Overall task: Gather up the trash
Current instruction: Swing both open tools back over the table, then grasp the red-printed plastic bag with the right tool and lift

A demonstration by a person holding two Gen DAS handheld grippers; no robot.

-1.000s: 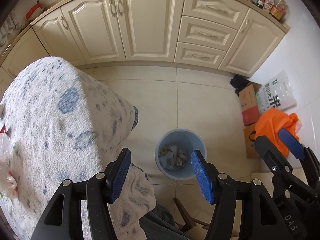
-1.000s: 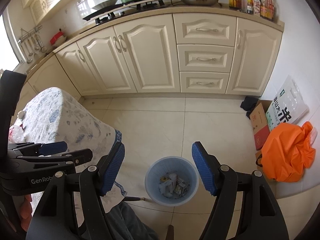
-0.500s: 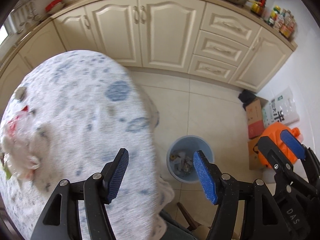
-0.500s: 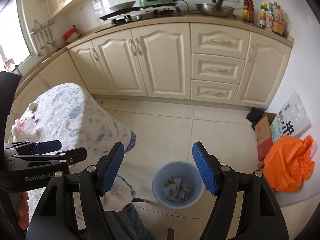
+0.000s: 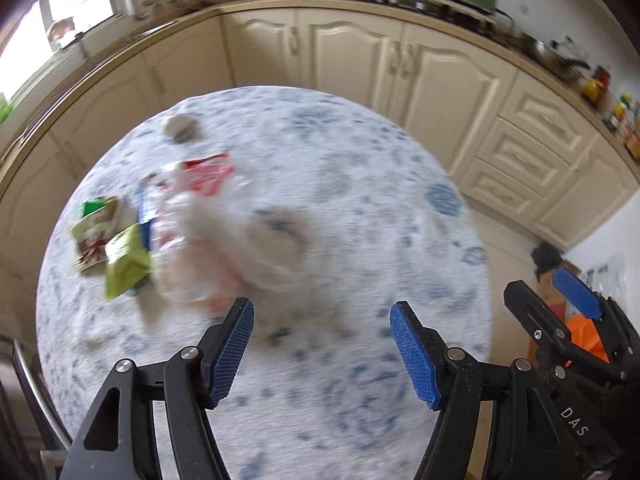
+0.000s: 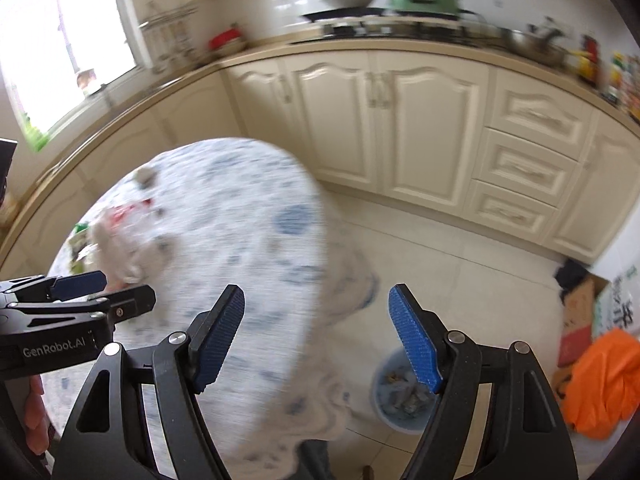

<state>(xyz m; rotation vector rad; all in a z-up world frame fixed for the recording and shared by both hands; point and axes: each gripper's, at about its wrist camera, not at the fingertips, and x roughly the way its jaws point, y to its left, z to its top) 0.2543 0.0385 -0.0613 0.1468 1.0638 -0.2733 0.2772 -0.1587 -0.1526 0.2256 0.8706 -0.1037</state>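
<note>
A blurred heap of trash lies on the left of the round table [image 5: 360, 208]: green snack packets [image 5: 110, 240], a clear plastic bag [image 5: 200, 216] with red print, and a small grey crumpled wad [image 5: 180, 128] farther back. My left gripper [image 5: 324, 344] hovers over the cloth just right of the heap, its jaws opening with nothing between them. My right gripper [image 6: 316, 332] hangs over the table's right edge, jaws also opening and empty. The blue bin [image 6: 404, 396] with several scraps inside stands on the floor below it.
Cream cabinets [image 6: 384, 120] line the far wall under a counter with cookware. An orange bag [image 6: 600, 384] and a cardboard box [image 6: 576, 320] sit on the floor at the right. A chair back [image 5: 28, 380] shows at the table's left.
Both views have swung left, from the bin on the floor to the tabletop. The trash heap has come into the left wrist view. Both pairs of jaws stand slightly wider.
</note>
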